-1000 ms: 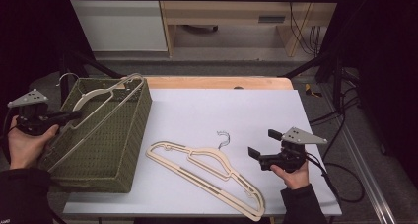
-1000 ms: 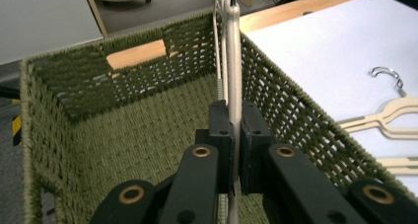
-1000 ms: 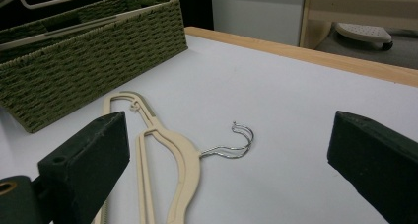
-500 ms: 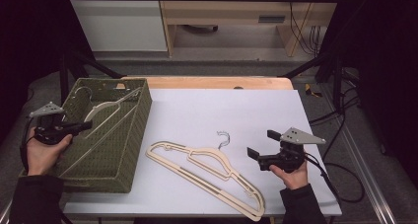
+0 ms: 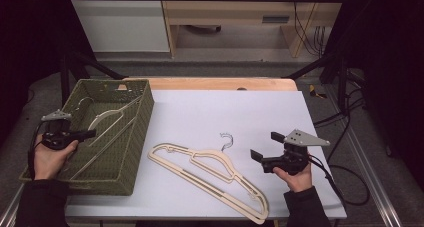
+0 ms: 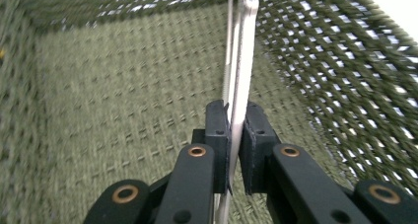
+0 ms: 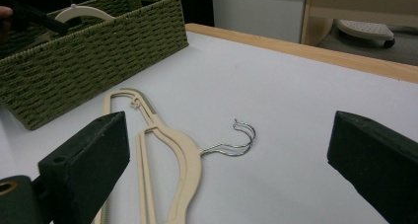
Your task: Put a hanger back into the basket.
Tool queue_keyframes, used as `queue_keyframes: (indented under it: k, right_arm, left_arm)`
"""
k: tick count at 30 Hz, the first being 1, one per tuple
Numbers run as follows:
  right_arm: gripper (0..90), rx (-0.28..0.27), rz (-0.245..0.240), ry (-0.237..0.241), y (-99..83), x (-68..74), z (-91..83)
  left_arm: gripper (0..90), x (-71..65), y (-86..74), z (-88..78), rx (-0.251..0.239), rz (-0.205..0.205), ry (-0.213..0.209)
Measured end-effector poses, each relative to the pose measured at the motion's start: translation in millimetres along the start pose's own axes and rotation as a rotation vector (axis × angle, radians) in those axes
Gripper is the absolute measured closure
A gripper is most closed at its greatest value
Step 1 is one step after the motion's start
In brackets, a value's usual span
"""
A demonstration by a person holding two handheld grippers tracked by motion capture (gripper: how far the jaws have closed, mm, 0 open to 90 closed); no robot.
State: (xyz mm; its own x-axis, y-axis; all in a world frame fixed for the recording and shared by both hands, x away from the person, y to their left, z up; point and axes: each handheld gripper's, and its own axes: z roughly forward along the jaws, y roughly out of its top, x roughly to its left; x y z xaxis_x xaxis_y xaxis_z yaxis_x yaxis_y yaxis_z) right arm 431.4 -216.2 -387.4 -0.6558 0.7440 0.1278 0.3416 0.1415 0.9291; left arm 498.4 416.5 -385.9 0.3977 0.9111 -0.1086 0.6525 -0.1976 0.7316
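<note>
The left gripper [image 5: 86, 134] has come down into the green woven basket [image 5: 137, 152] since a second ago, its jaws pinched on a cream hanger [image 5: 107, 118] (edge-on in the left gripper view). It looks like a drop-off. The right gripper [image 5: 266, 151] waits with jaws wide beside what seem two stacked hangers [image 5: 210, 174] on the white table [image 5: 240, 112]; so three hangers, one basket.

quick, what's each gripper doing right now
Left gripper: shut on a cream hanger inside the green basket.
Right gripper: open, holding nothing, near the hangers on the table.
</note>
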Motion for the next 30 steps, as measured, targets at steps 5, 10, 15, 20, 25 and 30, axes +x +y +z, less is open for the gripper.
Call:
queue_keyframes:
  k: [5,10,15,20,25,30]
  right_arm:
    - [3.2,-0.005,0.001,0.0,0.3,-0.1,-0.6]
    - [3.2,0.0,-0.001,0.001,-0.2,0.1,0.6]
    - [3.2,-0.002,-0.001,0.004,-0.1,0.4,0.5]
    - [3.2,0.002,0.001,0.004,-0.4,0.6,0.8]
    - [3.2,0.002,0.001,0.004,-0.6,0.8,1.5]
    - [3.2,-0.001,0.001,0.007,0.0,0.6,0.1]
  left_arm:
    - [81.6,7.9,0.6,1.6,0.007,-0.065,0.047]
    - [80.5,12.3,1.2,4.4,0.02,-0.083,0.116]
    - [74.7,15.6,1.3,7.1,0.052,-0.101,0.17]
    - [69.9,19.7,-0.1,8.3,0.073,-0.118,0.185]
    - [65.2,21.7,-1.6,14.2,0.111,-0.145,0.187]
    - [60.8,23.3,-2.6,15.8,0.134,-0.138,0.195]
